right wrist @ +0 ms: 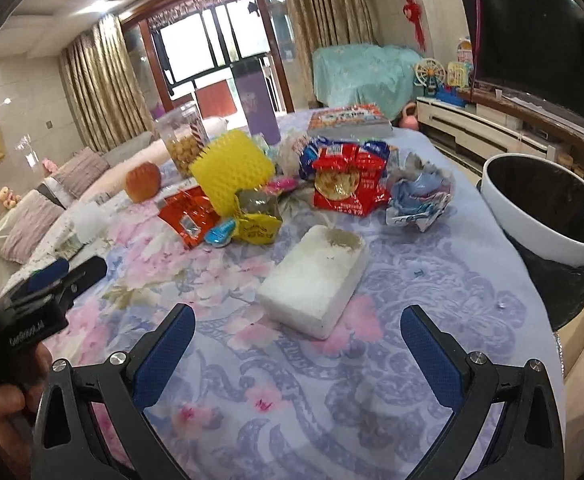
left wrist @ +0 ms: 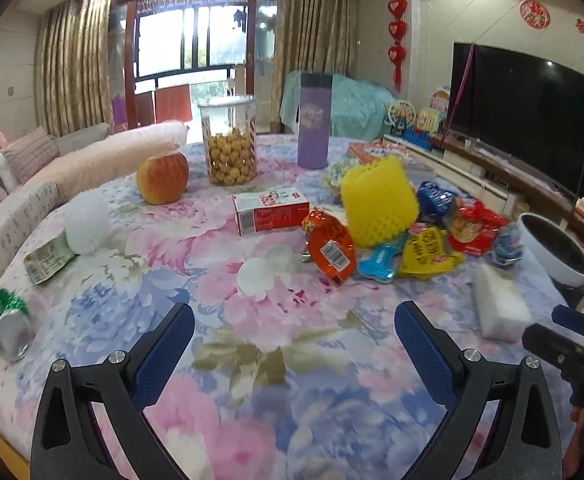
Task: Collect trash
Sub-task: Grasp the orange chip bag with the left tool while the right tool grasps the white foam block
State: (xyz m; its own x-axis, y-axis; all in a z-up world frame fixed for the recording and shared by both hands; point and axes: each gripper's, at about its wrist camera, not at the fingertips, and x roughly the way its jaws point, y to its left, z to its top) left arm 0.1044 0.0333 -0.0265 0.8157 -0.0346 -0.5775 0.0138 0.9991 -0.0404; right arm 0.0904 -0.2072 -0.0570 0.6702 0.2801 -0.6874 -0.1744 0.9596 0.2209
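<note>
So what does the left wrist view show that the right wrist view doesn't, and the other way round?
Only the left wrist view shows the crushed green can and the red-and-white carton. Only the right wrist view shows the crumpled blue-and-white wrapper. Both show the white foam block, yellow foam net, apple and white bin.

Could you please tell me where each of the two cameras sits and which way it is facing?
Left wrist: on the left tongs, low over the table's near-left, facing the apple and window; right tongs at right edge.
Right wrist: on the right tongs, facing the foam block, bin right; left tongs at left edge.
Shared: yellow foam net, foam block.
</note>
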